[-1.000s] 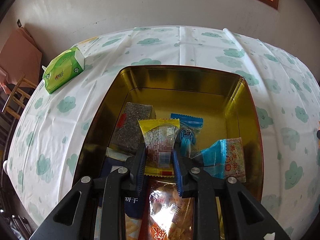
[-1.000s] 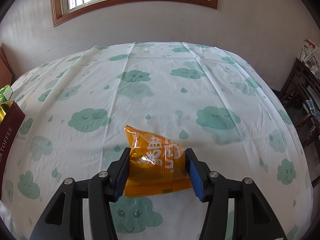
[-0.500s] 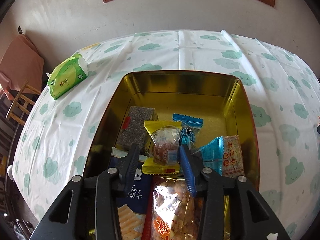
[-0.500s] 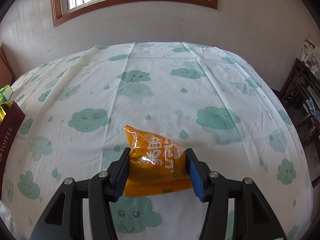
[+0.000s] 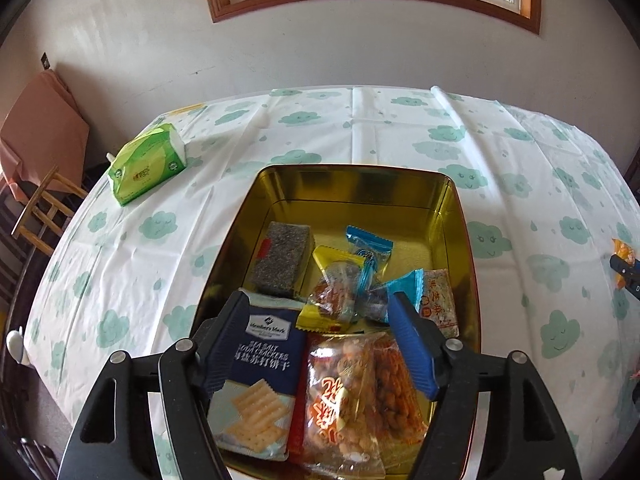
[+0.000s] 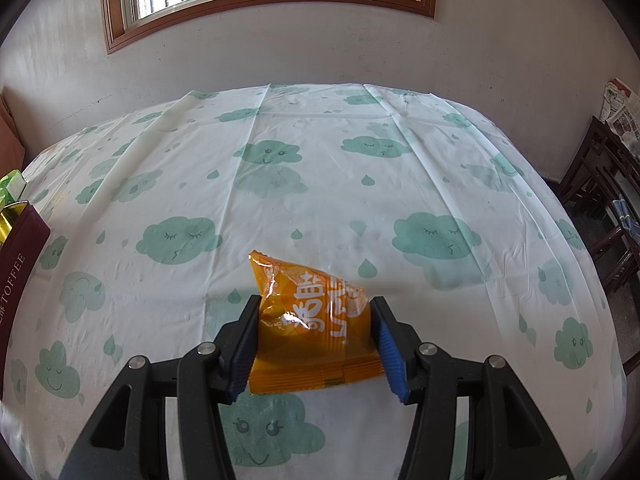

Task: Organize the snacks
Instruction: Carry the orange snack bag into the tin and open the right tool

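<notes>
Both our grippers matter: left gripper (image 5: 320, 338) open-jawed above the gold-lined rectangular tin (image 5: 460, 216), right gripper (image 6: 314, 334) must squeeze the crinkly orange foil snack packet (image 6: 312, 320) gently.

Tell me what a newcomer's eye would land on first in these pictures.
First, the gold tin under the open left gripper, crowded with snacks such as the navy cracker pack. Then the orange snack packet on the cloud-print tablecloth, between the right gripper fingers.

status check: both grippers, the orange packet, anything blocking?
Left gripper open, empty, above gold tin. Right gripper shut on orange snack packet, low over the tablecloth. Nothing in the way.
</notes>
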`<state>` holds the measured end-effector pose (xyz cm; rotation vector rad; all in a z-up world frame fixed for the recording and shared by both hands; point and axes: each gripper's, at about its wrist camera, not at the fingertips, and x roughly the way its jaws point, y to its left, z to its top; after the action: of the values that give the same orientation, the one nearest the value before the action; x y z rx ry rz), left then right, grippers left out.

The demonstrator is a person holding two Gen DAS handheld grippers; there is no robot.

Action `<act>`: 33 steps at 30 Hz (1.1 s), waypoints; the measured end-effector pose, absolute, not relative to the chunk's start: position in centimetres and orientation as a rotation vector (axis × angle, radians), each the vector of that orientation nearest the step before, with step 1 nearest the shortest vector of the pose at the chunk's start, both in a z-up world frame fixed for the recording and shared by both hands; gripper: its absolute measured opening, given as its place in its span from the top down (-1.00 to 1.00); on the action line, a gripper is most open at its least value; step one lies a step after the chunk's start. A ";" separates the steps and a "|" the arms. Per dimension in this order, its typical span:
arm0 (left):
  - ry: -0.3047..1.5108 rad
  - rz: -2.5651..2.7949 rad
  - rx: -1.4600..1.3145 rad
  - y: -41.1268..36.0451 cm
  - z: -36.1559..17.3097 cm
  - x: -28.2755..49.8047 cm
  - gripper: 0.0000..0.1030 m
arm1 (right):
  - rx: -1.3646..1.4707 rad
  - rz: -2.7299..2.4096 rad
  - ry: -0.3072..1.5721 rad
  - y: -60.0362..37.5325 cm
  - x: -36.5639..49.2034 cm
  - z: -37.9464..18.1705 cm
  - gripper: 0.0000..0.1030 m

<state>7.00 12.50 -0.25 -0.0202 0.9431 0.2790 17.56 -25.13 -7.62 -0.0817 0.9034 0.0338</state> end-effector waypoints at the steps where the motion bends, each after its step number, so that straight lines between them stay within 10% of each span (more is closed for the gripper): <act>1: 0.943 0.284 -0.026 12.6 -0.2 6.8 -0.34 | -0.082 0.034 0.903 -25.1 17.6 -7.6 -0.07; 33: 0.916 0.311 -0.034 13.7 1.5 3.5 -0.57 | -0.068 0.004 0.926 -24.9 17.8 -7.5 -0.04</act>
<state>3.51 13.74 1.47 -0.0344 0.9162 0.3109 17.76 -24.89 -7.49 -0.0681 0.9261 0.0035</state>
